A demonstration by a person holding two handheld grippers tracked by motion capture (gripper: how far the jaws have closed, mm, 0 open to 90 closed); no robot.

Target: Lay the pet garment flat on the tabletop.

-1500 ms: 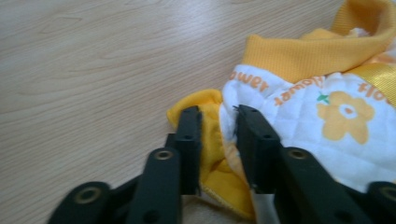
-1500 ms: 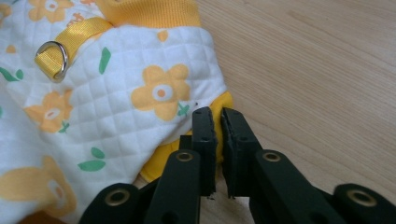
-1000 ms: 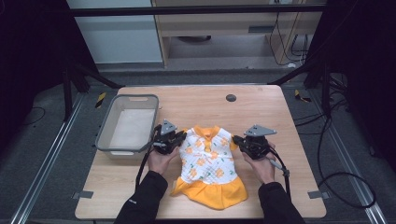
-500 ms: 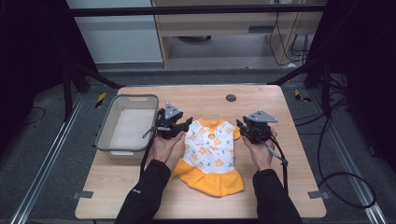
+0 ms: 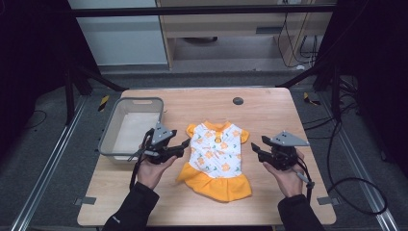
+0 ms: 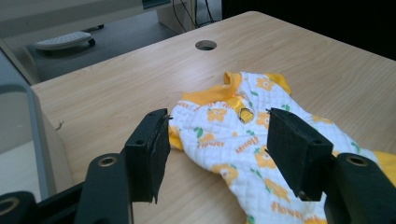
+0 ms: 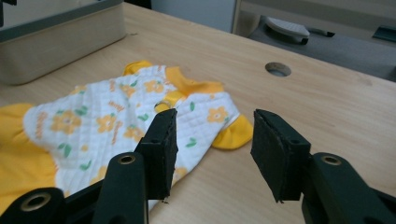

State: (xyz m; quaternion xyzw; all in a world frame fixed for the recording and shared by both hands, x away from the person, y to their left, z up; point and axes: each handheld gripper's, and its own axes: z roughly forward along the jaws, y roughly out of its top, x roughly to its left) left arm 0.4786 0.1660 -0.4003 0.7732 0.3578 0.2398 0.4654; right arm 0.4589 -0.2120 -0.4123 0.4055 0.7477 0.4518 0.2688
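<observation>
On bare wood mid-table, small dress (image 5: 215, 155) flat, left gripper (image 5: 179, 146) and right gripper (image 5: 256, 149) flanking, jaws open, empty.

Under your hands lies a table (image 5: 269, 115) of pale wood-grain board, smooth and matt, and on it a small dress (image 5: 216, 154) of quilted white cloth with a printed flower pattern, trimmed and skirted in plain soft orange fabric. Your left gripper (image 6: 217, 149) and right gripper (image 7: 212, 149) both look like matt black plastic, with rougher, foam-like dark pads (image 6: 292, 144) on the jaws. The bin (image 5: 115, 132) beside your left hand looks like dull grey plastic.
</observation>
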